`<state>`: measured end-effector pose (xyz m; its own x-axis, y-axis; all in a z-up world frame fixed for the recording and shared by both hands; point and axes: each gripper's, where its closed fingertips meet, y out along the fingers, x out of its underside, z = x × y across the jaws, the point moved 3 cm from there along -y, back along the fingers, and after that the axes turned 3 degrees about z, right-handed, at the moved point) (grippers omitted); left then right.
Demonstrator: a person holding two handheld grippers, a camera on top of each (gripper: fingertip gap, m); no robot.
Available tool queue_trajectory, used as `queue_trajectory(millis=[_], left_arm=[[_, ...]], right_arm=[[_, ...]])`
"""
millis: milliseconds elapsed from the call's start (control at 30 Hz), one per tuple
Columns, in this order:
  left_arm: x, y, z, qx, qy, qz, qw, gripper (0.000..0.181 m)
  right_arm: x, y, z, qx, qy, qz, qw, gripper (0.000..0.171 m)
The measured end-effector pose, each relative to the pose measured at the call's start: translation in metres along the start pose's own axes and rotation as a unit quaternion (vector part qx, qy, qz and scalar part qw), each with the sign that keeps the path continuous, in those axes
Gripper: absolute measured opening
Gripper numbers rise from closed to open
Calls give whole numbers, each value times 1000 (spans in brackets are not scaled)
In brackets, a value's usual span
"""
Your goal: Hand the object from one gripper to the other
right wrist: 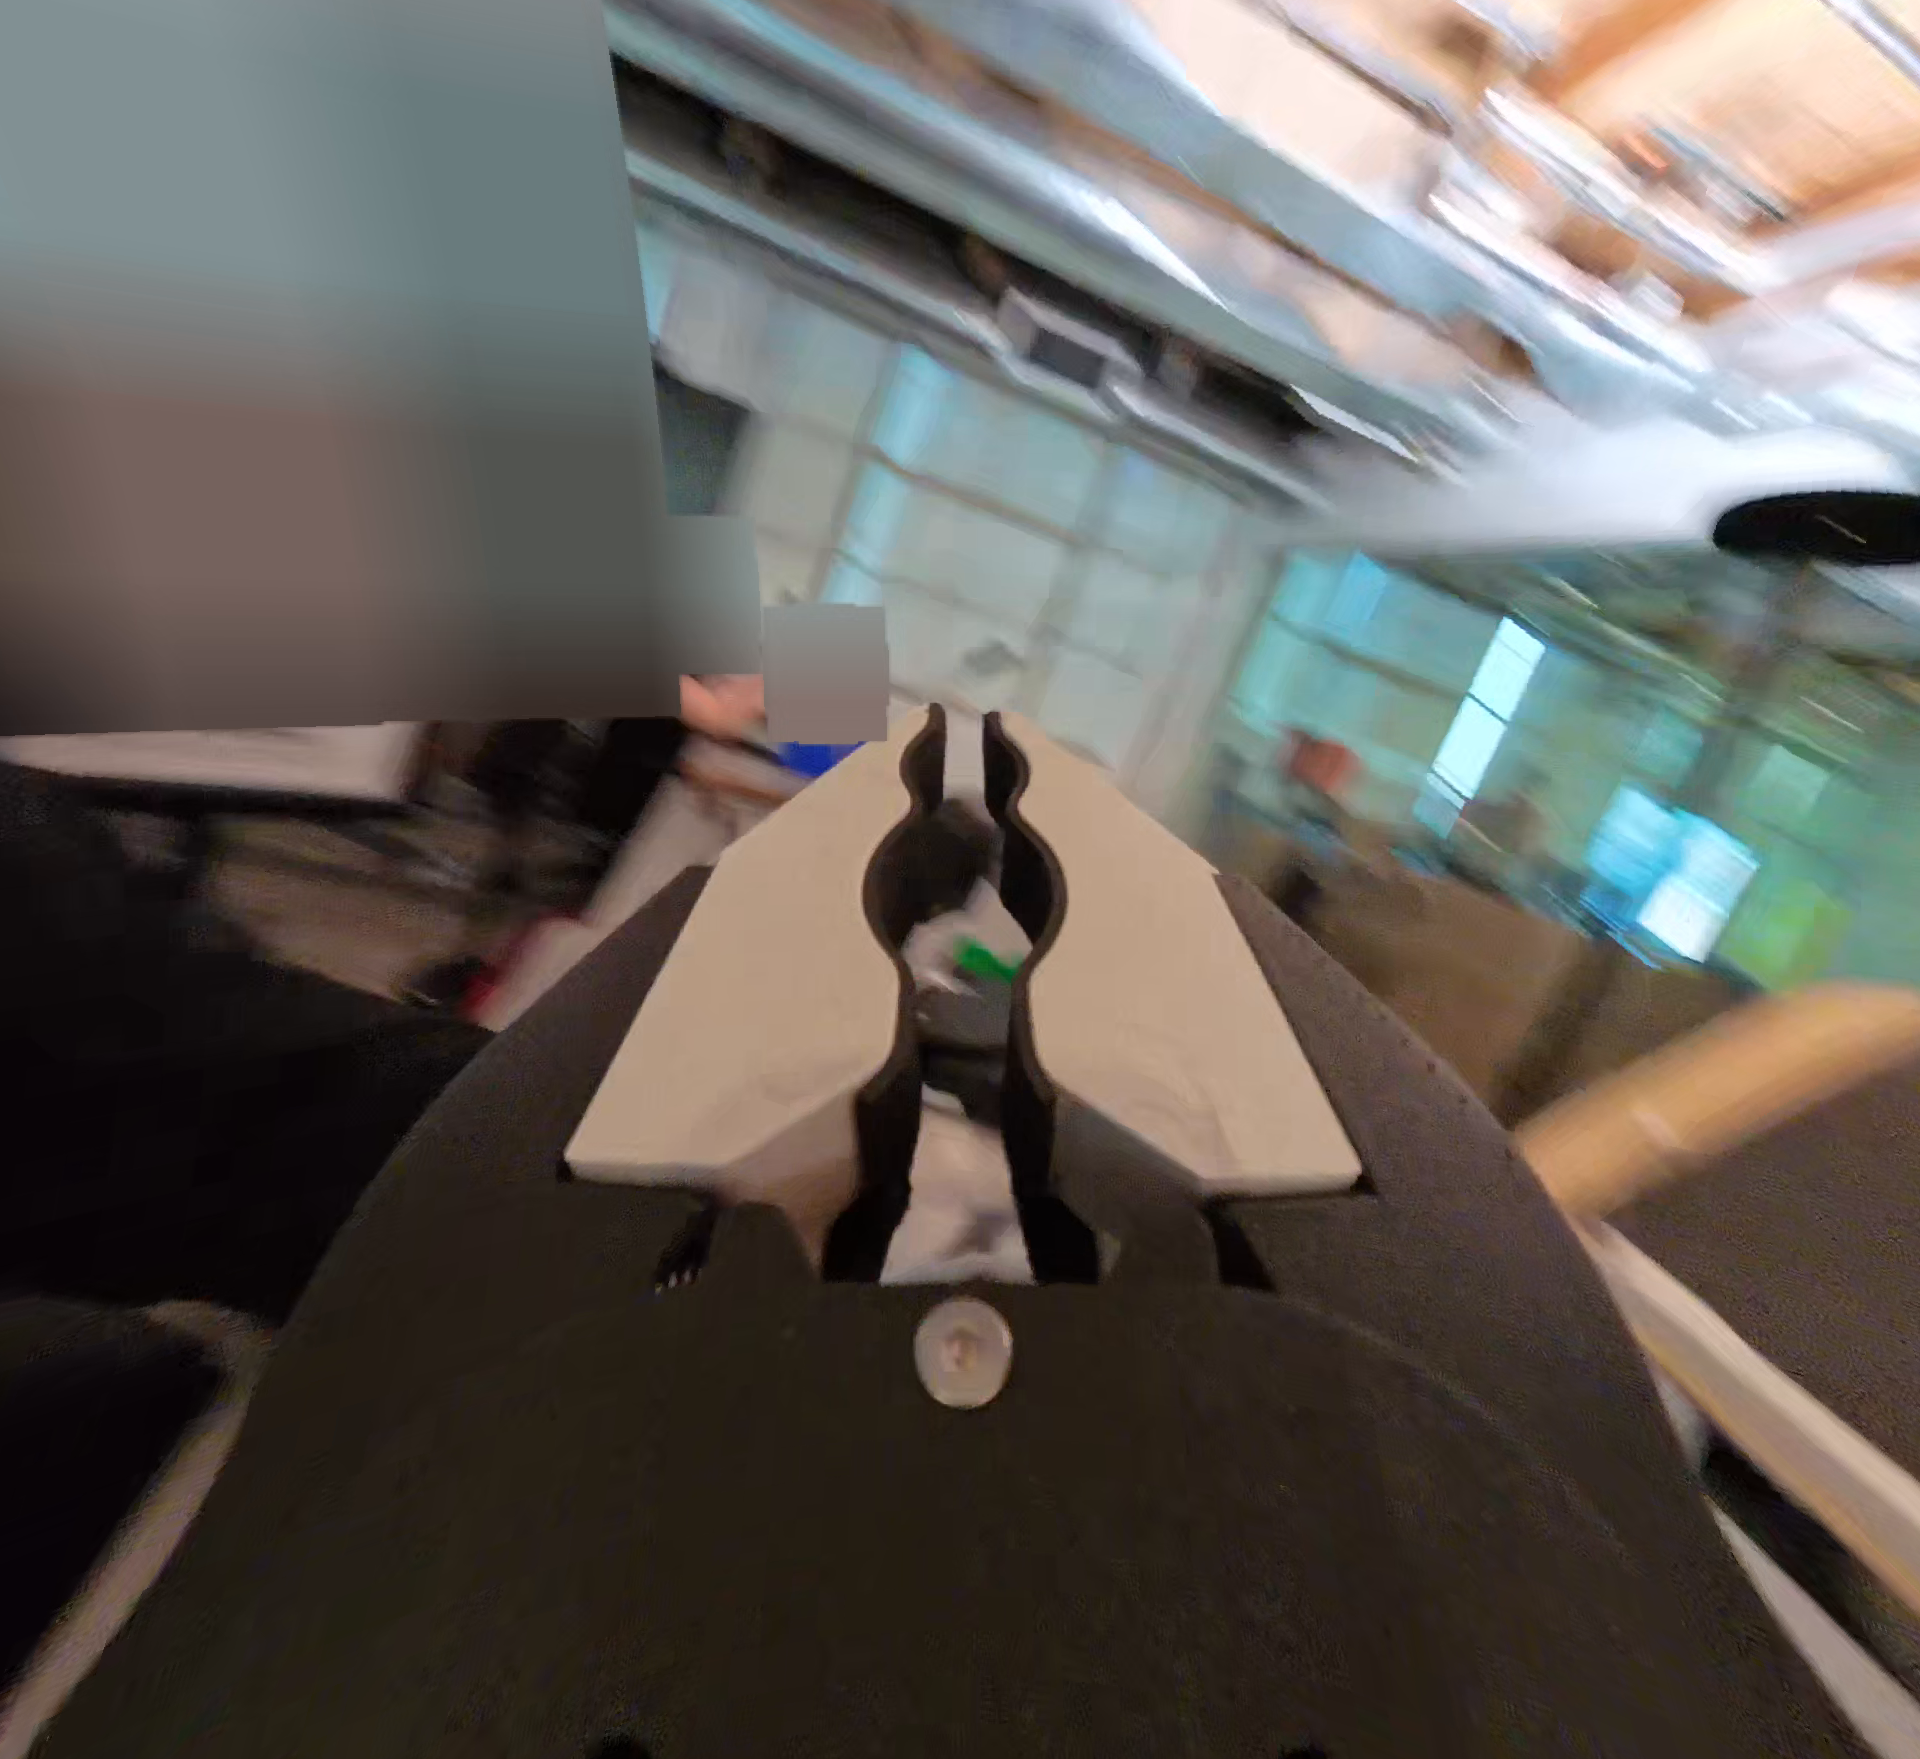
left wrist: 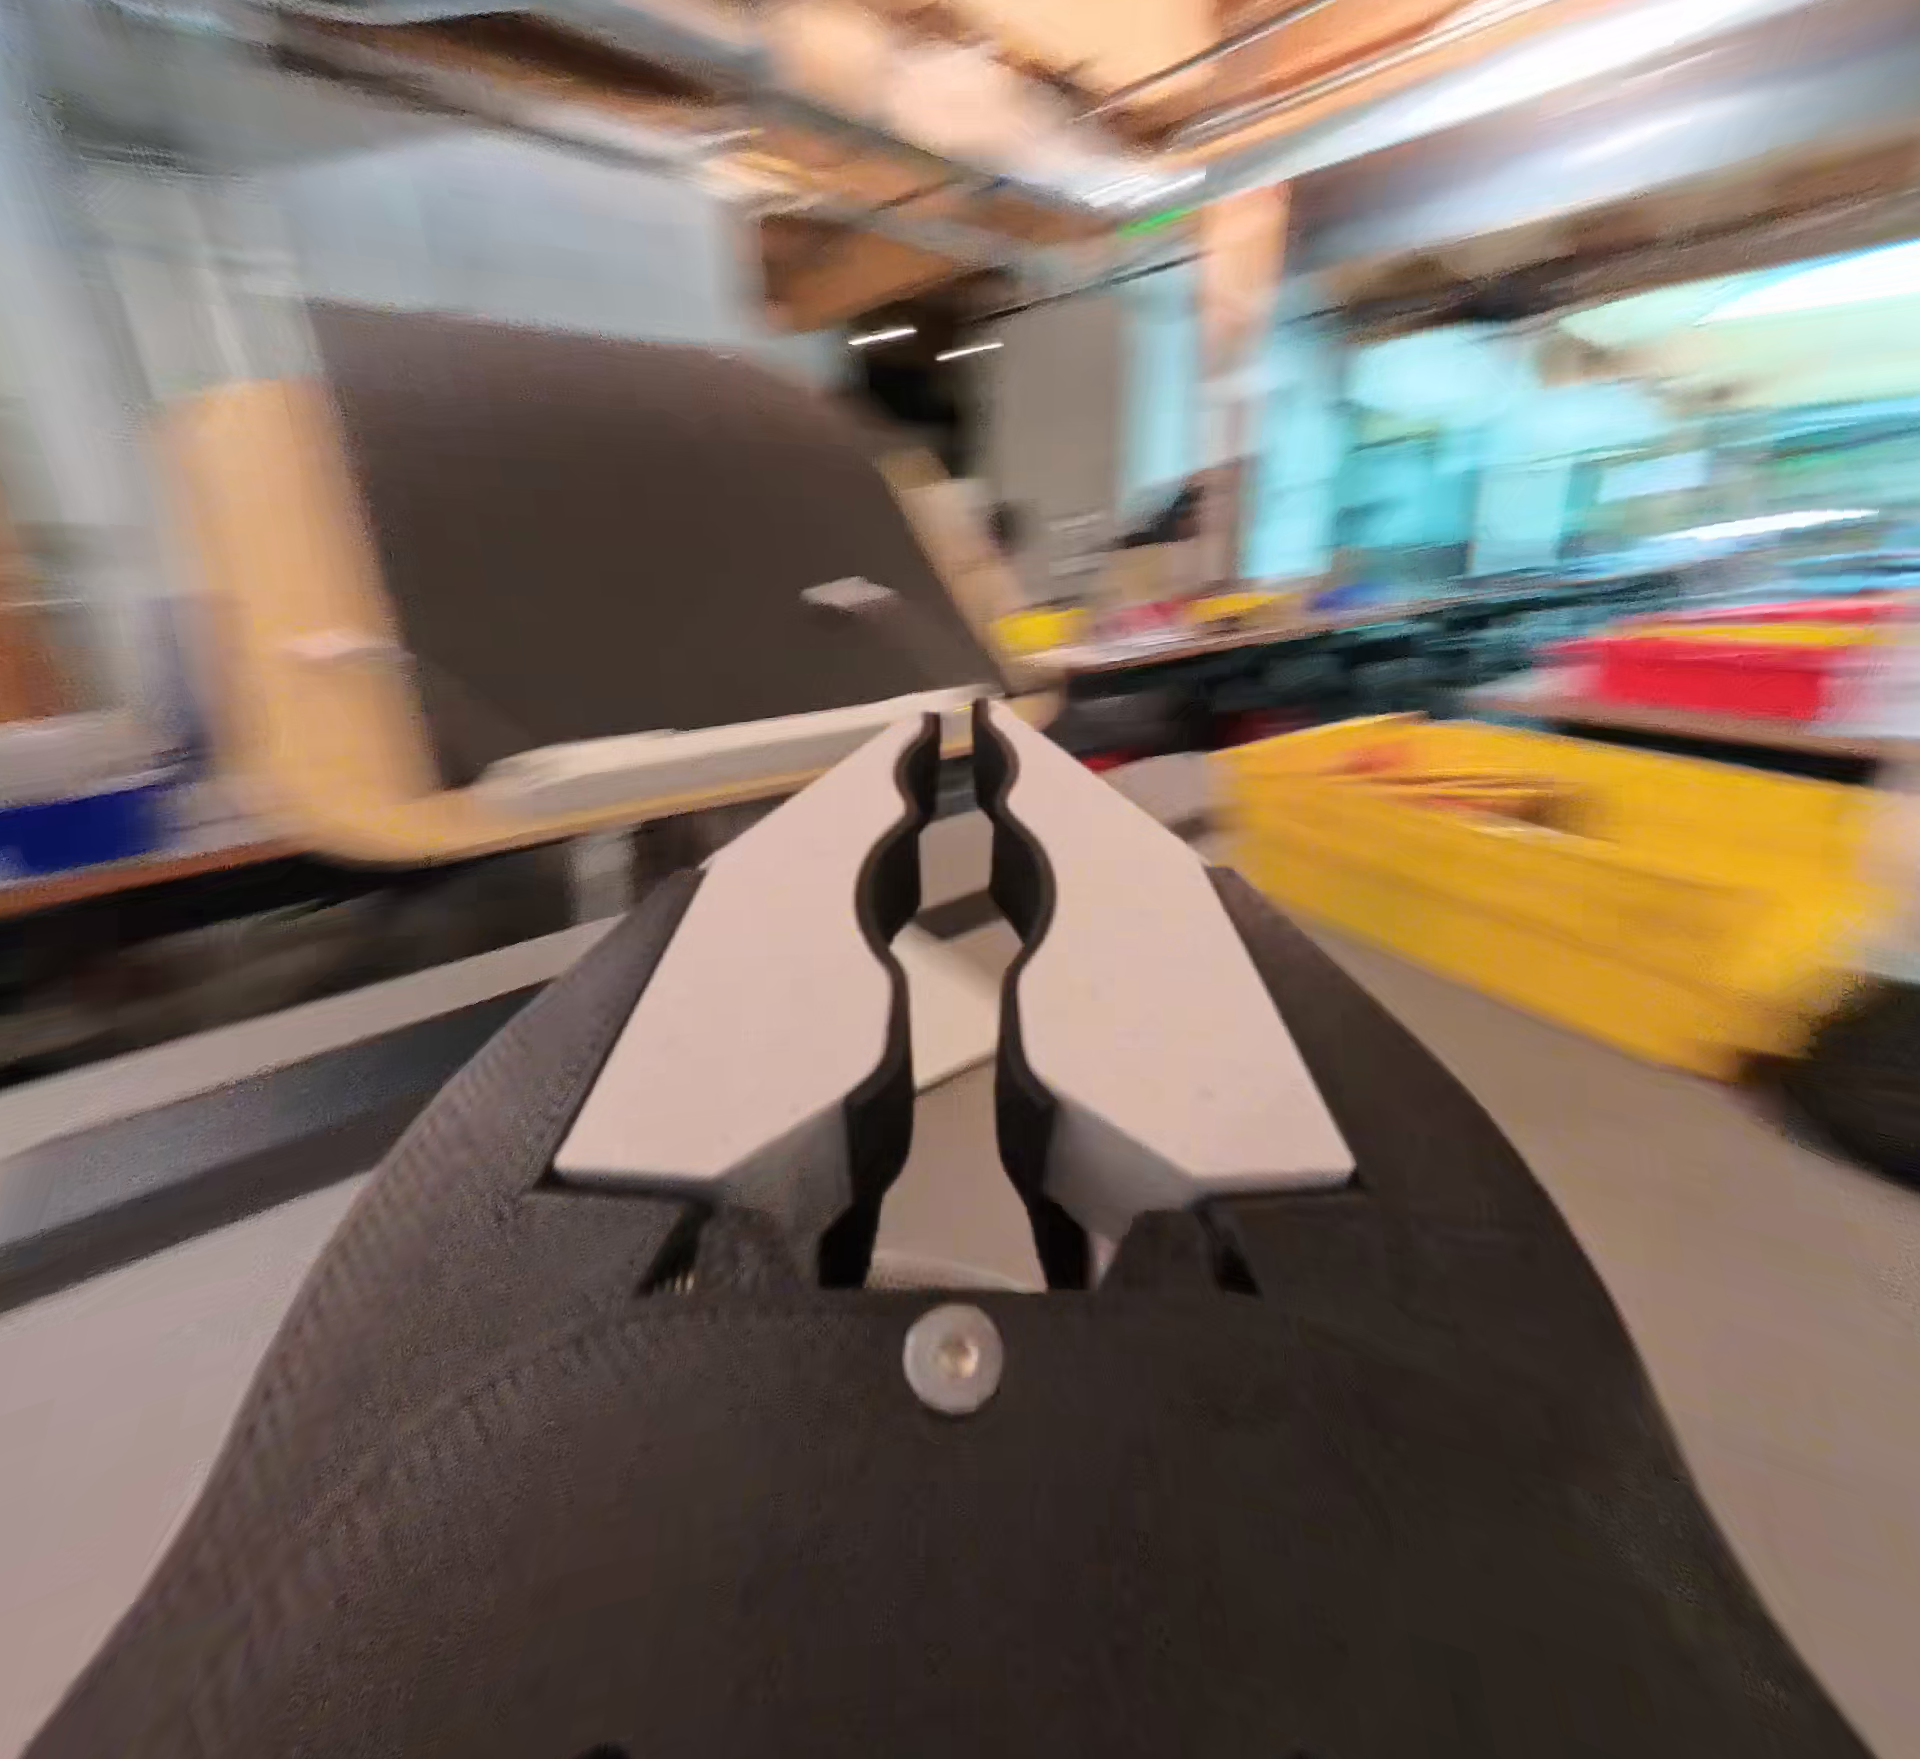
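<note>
Both views are smeared by motion. My left gripper (left wrist: pixel 957 724) has white fingers (left wrist: pixel 769 961) with black wavy pads. Its jaws stand almost together with a thin gap, and nothing is between them. It points over a grey table (left wrist: pixel 1558 1314). My right gripper (right wrist: pixel 962 722) looks the same, its jaws nearly closed and empty. It is tilted up towards the ceiling and windows. No object to hand over shows in either view, and neither gripper shows in the other's view.
A yellow bin (left wrist: pixel 1558 888) stands on the table at the right. A large dark panel with a wooden edge (left wrist: pixel 623 525) stands ahead on the left. In the right wrist view a wooden bar (right wrist: pixel 1714 1075) lies at the right.
</note>
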<state>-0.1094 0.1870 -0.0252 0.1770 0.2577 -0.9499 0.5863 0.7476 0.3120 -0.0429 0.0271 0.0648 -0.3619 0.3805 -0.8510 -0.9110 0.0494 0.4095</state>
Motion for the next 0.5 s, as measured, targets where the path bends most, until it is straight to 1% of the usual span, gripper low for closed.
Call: queue_trajectory(millis=[33, 67, 100, 133, 167, 200, 233, 267, 300, 400, 500], left_arm=[[11, 3, -21, -91, 26, -14, 995, 0], [22, 6, -34, -144, 23, -28, 989, 0], [33, 9, -46, -188, 12, -46, 981, 9], [42, 12, -56, -227, 13, -63, 972, 22], [51, 16, -63, -256, 34, -75, 963, 31], [60, 18, -68, -282, 49, -87, 954, 37], [69, 20, -72, -295, 52, -100, 949, 47], [75, 21, -77, -315, 56, -111, 941, 57], [79, 21, -84, -335, 54, -116, 934, 62], [86, 18, -102, -377, 71, -124, 915, 69], [94, 16, -118, -409, 72, -128, 901, 73]], right_arm=[[22, 6, 14, 59, -19, -52, 997, 11], [42, 10, 27, 121, -37, -93, 988, 18], [58, 15, 33, 159, -44, -115, 980, 26], [74, 22, 33, 182, -39, -130, 974, 38], [88, 27, 34, 208, -34, -146, 967, 50], [99, 32, 33, 227, -36, -153, 961, 58], [109, 35, 33, 245, -40, -163, 955, 71], [118, 38, 33, 260, -43, -171, 949, 87], [125, 39, 34, 275, -42, -176, 944, 96], [143, 37, 41, 316, -10, -182, 931, 116], [166, 35, 50, 349, 36, -203, 914, 131]])
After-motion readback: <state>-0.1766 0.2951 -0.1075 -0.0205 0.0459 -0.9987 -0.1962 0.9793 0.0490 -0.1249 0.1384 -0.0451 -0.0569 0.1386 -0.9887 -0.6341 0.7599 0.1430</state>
